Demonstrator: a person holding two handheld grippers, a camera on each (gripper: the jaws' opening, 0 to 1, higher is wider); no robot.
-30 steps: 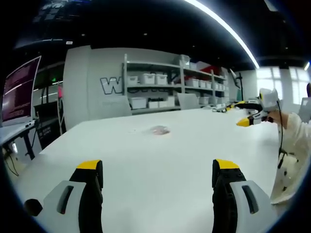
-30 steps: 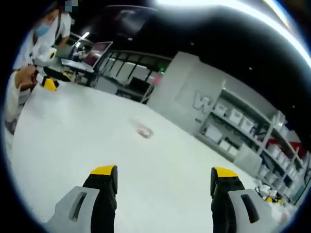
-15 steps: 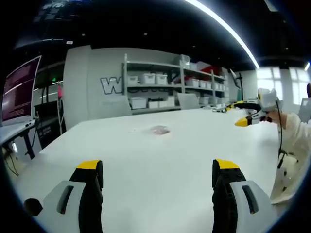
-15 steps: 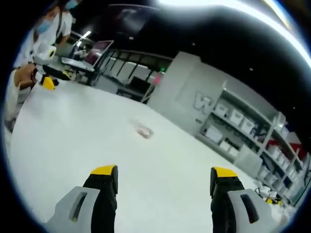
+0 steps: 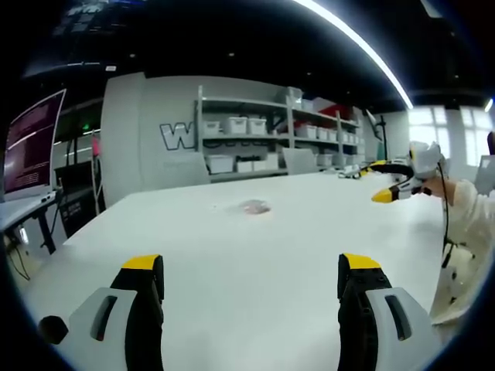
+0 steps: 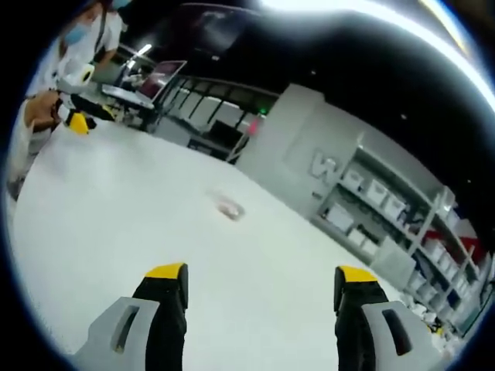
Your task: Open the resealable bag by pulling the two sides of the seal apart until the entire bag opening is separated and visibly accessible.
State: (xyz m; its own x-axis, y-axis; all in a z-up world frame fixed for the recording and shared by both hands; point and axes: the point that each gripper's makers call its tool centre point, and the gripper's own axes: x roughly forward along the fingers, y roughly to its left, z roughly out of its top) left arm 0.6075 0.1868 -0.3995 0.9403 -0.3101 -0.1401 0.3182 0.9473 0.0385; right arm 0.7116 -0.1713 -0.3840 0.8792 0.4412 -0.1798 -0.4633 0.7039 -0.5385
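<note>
Both my grippers gape wide over the white table (image 5: 255, 255).
Resealable bag (image 5: 254, 206) lies mid-table, storage shelves (image 5: 271, 139) beyond it.

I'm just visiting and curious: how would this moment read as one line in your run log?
stage: before reach | left gripper: open | right gripper: open | resealable bag: far off on white table, untouched

Plain white table (image 5: 255, 255); small clear plastic bag (image 5: 254, 206) tinged pink; black, yellow-tipped left tongs (image 5: 251, 267) and right tongs (image 6: 261, 277)
</note>
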